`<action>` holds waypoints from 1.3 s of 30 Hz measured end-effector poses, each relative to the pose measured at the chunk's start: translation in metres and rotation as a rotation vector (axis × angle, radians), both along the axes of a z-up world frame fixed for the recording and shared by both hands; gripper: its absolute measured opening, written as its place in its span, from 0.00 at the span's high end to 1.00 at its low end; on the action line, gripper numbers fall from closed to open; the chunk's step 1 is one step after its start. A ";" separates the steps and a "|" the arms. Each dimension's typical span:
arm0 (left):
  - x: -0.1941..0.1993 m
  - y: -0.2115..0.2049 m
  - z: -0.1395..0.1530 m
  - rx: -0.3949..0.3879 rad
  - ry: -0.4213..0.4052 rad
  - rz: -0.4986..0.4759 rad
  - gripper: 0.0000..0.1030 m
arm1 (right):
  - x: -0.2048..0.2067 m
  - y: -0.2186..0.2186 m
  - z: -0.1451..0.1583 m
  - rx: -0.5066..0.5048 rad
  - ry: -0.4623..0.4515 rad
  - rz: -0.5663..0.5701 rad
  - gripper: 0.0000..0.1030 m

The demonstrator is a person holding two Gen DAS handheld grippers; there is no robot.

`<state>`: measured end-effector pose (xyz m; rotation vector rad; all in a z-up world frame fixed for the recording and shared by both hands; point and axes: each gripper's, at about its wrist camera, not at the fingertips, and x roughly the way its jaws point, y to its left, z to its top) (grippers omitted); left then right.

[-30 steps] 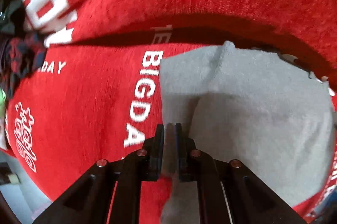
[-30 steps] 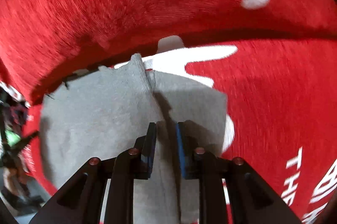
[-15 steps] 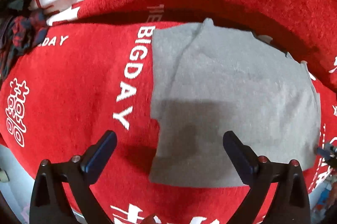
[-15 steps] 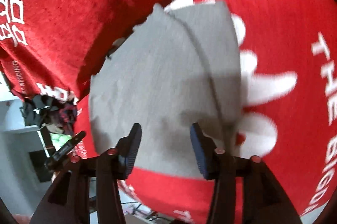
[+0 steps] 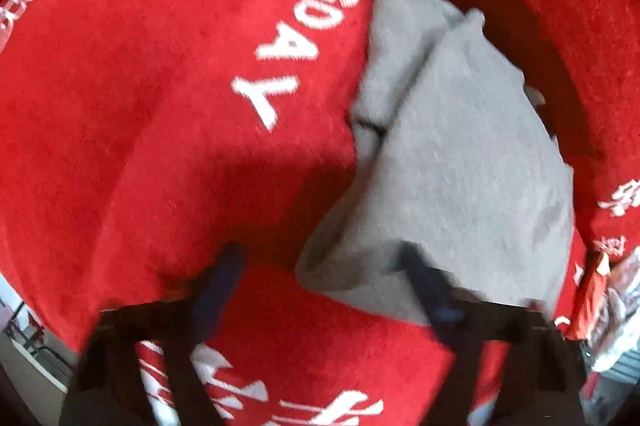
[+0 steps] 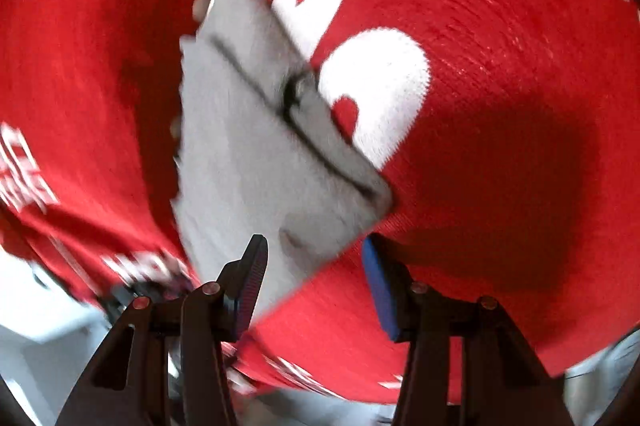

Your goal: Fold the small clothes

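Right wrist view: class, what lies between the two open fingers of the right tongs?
The near corner of the folded grey garment reaches between the fingers of the right tongs, lying on the red printed blanket, ungripped.

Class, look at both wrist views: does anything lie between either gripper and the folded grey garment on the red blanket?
Nothing visible does. The grey garment lies uncovered on the red blanket, just ahead of the closing left gripper and the right gripper.

Both wrist views were strongly barrel-distorted, with dark vignetted corners and curved lettering on the red cloth [image 5: 132, 114]. Motion blur smeared the left gripper [image 5: 320, 266] fingers and softened the grey garment [image 5: 460, 154]; the right view showed circular streaking towards its rim. Light fell from above, casting broad dark shadows on the red cloth beside the right gripper [image 6: 314, 258].
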<state>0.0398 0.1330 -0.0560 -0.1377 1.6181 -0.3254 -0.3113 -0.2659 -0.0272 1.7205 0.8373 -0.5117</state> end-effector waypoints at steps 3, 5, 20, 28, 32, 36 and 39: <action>0.007 0.002 0.010 -0.080 -0.008 0.007 0.93 | 0.013 -0.005 0.005 -0.030 0.038 0.041 0.92; 0.003 -0.004 0.026 -0.058 -0.084 -0.067 0.93 | 0.026 -0.011 0.023 -0.096 0.047 0.128 0.93; -0.026 0.052 0.032 0.091 -0.163 -0.219 0.92 | 0.019 -0.003 0.031 -0.201 0.201 0.349 0.89; -0.039 0.098 0.068 0.083 -0.180 -0.181 0.92 | 0.045 0.053 0.075 -0.251 0.163 0.513 0.88; -0.045 0.114 0.088 0.080 -0.225 -0.169 0.47 | 0.065 0.090 0.091 -0.257 0.123 0.592 0.60; -0.055 0.131 0.105 0.090 -0.275 -0.154 0.01 | 0.085 0.128 0.103 -0.267 0.079 0.678 0.55; -0.060 0.141 0.110 0.085 -0.278 -0.160 0.01 | 0.094 0.151 0.107 -0.264 0.061 0.725 0.54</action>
